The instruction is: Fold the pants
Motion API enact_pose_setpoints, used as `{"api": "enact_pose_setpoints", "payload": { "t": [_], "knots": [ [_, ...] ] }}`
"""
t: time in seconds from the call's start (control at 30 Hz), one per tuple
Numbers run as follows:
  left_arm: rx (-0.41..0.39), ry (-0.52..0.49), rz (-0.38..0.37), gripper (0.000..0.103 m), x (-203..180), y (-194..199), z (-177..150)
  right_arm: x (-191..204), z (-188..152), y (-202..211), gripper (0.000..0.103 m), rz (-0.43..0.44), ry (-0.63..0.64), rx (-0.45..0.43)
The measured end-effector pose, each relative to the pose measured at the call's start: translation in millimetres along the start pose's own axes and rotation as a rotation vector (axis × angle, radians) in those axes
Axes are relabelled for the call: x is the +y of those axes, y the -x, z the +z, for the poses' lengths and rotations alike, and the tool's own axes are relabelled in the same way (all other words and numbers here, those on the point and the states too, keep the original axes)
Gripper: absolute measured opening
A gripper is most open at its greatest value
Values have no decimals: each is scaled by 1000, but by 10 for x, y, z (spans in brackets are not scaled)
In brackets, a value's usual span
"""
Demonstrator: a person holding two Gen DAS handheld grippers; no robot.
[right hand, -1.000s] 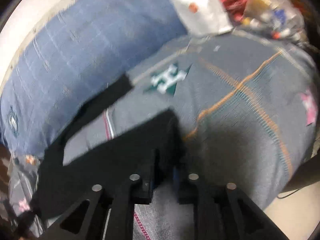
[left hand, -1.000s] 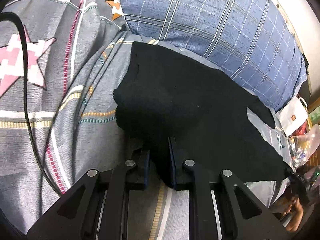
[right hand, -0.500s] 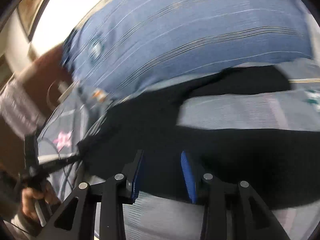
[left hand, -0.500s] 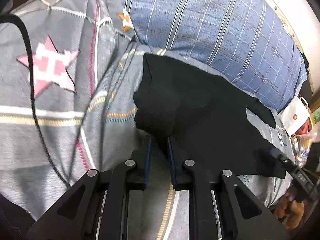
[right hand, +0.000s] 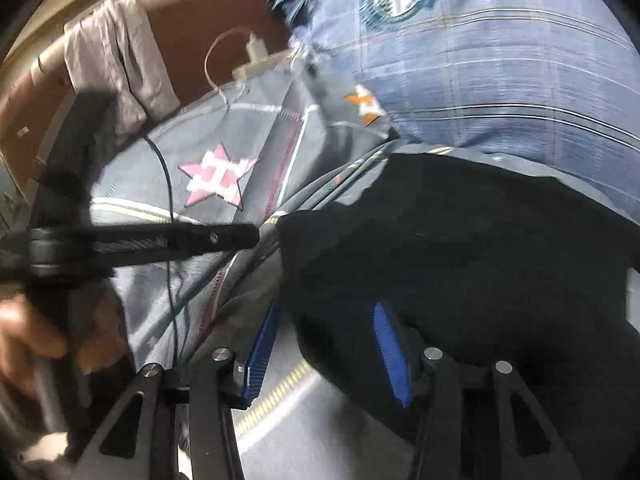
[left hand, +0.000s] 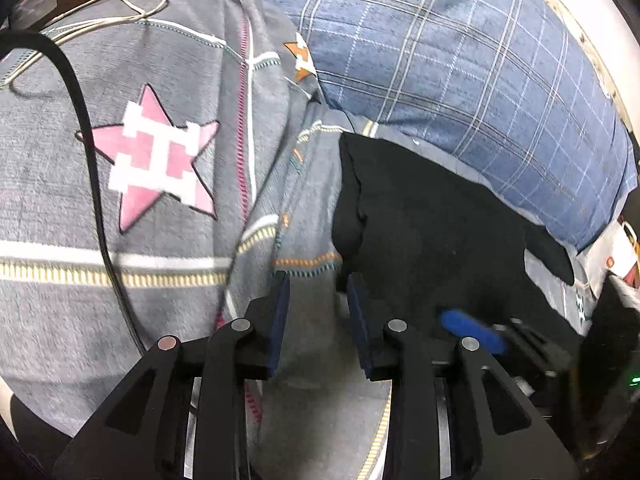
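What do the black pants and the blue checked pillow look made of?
Black pants: soft matte knit or cotton-like cloth, no sheen, limp folds; exact fibre unclear. Blue checked pillow: woven fabric cover with printed plaid lines and a round emblem, plump as if stuffed.

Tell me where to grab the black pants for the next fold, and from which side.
Judging by shape, grip the black pants at the bunched left edge nearest the left gripper, coming in low from the near side: that raised fold offers thickness; the rest lies flat.
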State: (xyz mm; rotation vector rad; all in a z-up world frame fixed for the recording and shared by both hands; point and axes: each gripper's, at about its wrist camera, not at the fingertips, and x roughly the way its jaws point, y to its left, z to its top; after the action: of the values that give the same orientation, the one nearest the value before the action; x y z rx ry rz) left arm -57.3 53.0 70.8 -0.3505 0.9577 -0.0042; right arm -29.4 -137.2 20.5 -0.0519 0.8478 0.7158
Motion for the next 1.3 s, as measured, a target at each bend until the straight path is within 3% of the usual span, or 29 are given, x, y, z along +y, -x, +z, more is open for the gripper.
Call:
{"api": "enact_pose_setpoints", "payload": {
  "t": [0.1,0.17,0.23,0.27,0.4,0.43,0.47,0.53,0.57,0.6,0.63,0.67,0.73,0.8,0.87,1.0,1.13,1.23,1.3],
  "knots": [
    [-11,13,9,30,42,33,70,-37,55,-292,47,-28,17,51],
    [-16,21,-9,35,77,73,110,-231,119,-299,25,18,-66,40],
    [-27,25,-19,37,102,113,137,-482,163,-224,13,182,-239,31],
    [-33,28,-21,38,120,135,152,-632,161,-116,13,294,-340,-11],
    [-47,44,-27,38,148,174,208,-612,168,-29,12,549,-424,-62],
    [-50,43,-23,38,145,183,210,-567,164,-71,12,558,-421,-50],
    [-50,40,-21,38,133,189,209,-490,158,-143,12,505,-390,-16],
    [-43,35,-24,38,73,175,203,-344,145,-293,13,291,-272,85],
    [-37,28,-29,38,37,166,200,-318,134,-314,13,239,-231,119],
    [-32,17,-32,40,-11,151,199,-360,135,-241,13,243,-231,111],
    [-29,6,-35,48,-51,135,200,-419,146,-145,13,244,-243,87],
    [-27,-3,-41,59,-93,115,206,-510,172,-22,13,221,-257,55],
    [-24,-13,-67,67,-190,43,233,-697,230,165,14,167,-272,4],
    [-5,-36,-79,67,-320,-76,245,-965,335,334,20,90,-286,-23],
    [42,-68,-72,67,-445,-231,226,-1158,381,383,37,26,-291,-1],
    [85,-145,-54,67,-626,-472,61,-1373,366,402,38,-39,-316,8],
    [116,-199,45,67,-615,-714,-8,-1664,394,499,38,-58,-360,-9],
    [122,-180,13,67,-553,-691,91,-1827,563,576,39,-101,-312,-15],
    [94,-198,-5,67,-596,-615,209,-1912,683,594,44,-130,-266,-7]
  ]
}}
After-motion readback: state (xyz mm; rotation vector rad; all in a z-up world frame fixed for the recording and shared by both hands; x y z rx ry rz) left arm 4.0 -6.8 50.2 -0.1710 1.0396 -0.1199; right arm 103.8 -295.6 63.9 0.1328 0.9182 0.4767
